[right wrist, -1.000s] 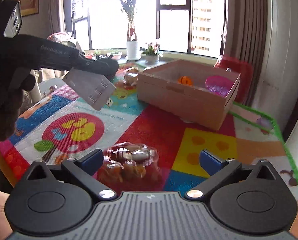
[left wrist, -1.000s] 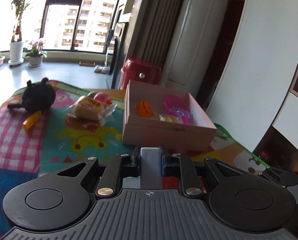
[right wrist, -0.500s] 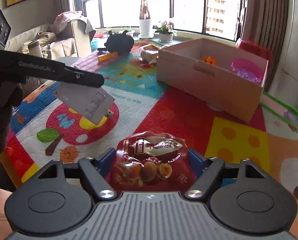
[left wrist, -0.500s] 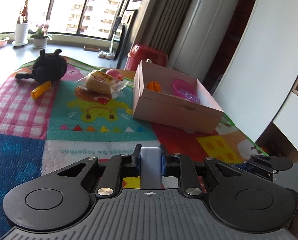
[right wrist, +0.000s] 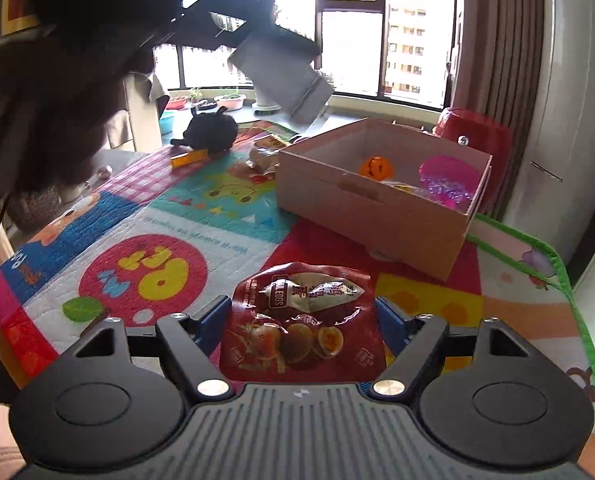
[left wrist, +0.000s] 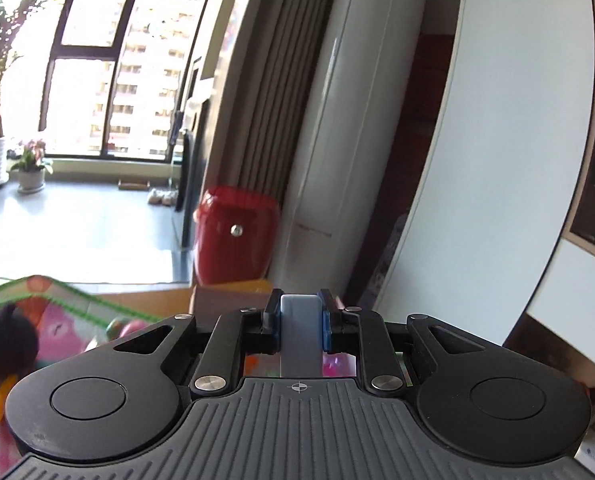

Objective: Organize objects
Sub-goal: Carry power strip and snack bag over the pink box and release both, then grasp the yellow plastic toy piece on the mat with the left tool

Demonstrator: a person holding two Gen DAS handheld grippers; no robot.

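Red foil fills my right gripper (right wrist: 303,322): a snack pouch (right wrist: 302,322) printed with eggs sits between the two blue pads (right wrist: 211,322), which press in on its sides. The pouch is clear of the mat (right wrist: 201,224) and faces the camera flat on.

Ahead of it, on the mat's far right part, stands the cardboard box (right wrist: 377,208), open at the top. Inside I see an orange ball (right wrist: 374,168) near the back wall and a pink thing (right wrist: 449,180) in the right corner, with something yellowish between them that I cannot make out. Left of the box lie a wrapped snack (right wrist: 263,156), an orange stick (right wrist: 189,158) and a black plush (right wrist: 211,132), all near the mat's far edge. A red bin (right wrist: 477,136) stands behind the box.

My left gripper (left wrist: 300,322) is closed on a grey slab (left wrist: 300,336), its pads tight against both long edges. From the right wrist view that slab (right wrist: 281,76) hangs high in the air, tilted, above and to the left of the box's near-left corner, touching nothing below. The left wrist view looks mostly at a white cabinet (left wrist: 337,140), curtain and window; only the box's back rim (left wrist: 233,292) and the plush (left wrist: 5,340) peek past the fingers.
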